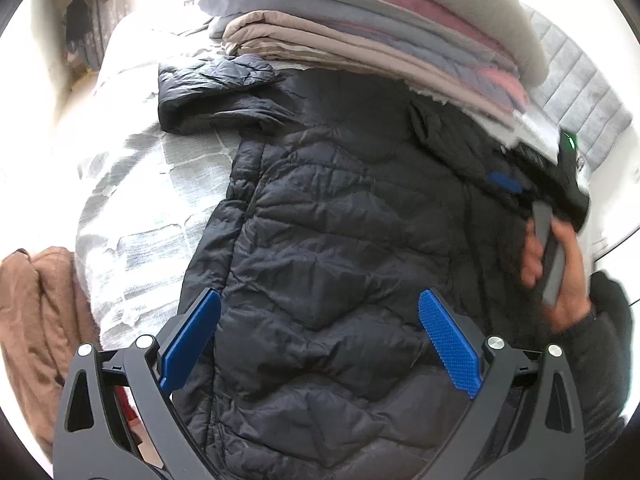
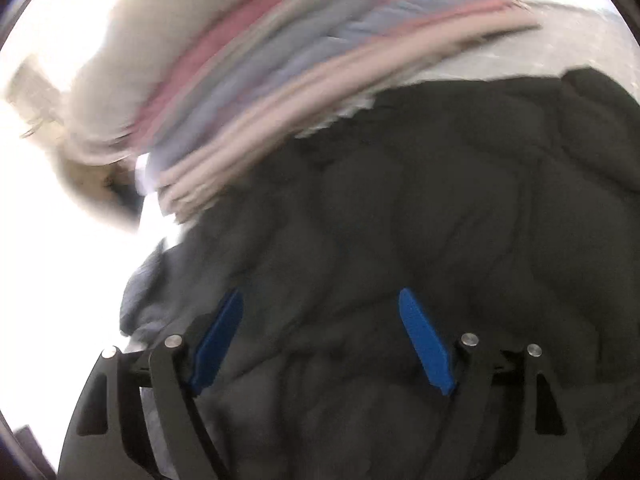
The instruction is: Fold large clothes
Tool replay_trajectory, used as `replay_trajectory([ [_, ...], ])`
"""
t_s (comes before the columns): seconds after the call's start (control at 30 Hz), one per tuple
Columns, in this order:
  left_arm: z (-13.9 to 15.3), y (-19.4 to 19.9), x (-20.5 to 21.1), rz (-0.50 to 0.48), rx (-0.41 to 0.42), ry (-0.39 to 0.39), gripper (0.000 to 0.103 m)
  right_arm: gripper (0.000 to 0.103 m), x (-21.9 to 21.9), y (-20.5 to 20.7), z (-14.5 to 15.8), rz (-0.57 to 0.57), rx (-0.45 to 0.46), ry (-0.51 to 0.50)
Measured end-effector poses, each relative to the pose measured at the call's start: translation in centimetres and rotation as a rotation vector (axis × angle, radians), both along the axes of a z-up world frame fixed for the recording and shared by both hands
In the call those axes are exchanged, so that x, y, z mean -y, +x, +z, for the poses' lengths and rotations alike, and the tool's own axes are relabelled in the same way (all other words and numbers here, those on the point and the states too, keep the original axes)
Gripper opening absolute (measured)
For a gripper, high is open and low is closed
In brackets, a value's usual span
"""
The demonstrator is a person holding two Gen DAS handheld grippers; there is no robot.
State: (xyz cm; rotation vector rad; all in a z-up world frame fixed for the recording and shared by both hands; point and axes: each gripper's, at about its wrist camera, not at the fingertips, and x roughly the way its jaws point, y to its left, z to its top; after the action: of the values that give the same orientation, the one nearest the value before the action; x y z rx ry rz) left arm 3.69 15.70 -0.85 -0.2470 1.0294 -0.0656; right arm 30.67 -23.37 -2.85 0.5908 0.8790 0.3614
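A black puffer jacket [image 1: 340,240] is seen spread on the grey bed [image 1: 132,200], beside a stack of folded blankets [image 1: 360,48]. Left tongs [image 1: 320,340] are held apart above it; right tongs [image 2: 322,344] are spread too, nothing gripped.

Left wrist view is staying mostly sharp w/ strong daylight blowing out the upper left beyond the tongs [image 1: 318,344]; the hand [image 1: 556,268] to their right is smearing. Right wrist view is blurring heavily throughout: stacked bedding [image 2: 280,80] ahead of the tongs [image 2: 322,346] is streaking, left side washing out white. Fisheye edges are vignetting black in both.
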Motion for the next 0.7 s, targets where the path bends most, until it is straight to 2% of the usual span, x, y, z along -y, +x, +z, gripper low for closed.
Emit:
replay_trajectory([
  [0.13, 0.7, -0.1, -3.2, 0.098, 0.023, -0.040, 0.096, 0.078, -2.7, -2.2, 1.5, 0.152, 0.018, 0.119],
  [0.27, 0.7, -0.6, -5.6, 0.182, 0.023, -0.092, 0.096, 0.078, -8.3, -0.5, 1.5, 0.268, -0.038, 0.351],
  [0.37, 0.4, -0.9, -6.4, 0.187, 0.011, -0.120, 0.096, 0.078, -13.0, 2.0, 0.4, 0.286, -0.104, 0.467],
  [0.47, 0.3, -1.3, -7.1, 0.180, 0.008, -0.123, 0.096, 0.078, -18.3, 5.0, -1.3, 0.277, -0.175, 0.510],
  [0.57, 0.1, -2.0, -8.3, 0.182, 0.000, -0.152, 0.096, 0.078, -22.0, 6.8, -2.3, 0.264, -0.197, 0.504],
  [0.7, -0.3, -2.5, -9.9, 0.197, -0.014, -0.213, 0.096, 0.077, -24.3, 9.0, -2.4, 0.243, -0.210, 0.497],
])
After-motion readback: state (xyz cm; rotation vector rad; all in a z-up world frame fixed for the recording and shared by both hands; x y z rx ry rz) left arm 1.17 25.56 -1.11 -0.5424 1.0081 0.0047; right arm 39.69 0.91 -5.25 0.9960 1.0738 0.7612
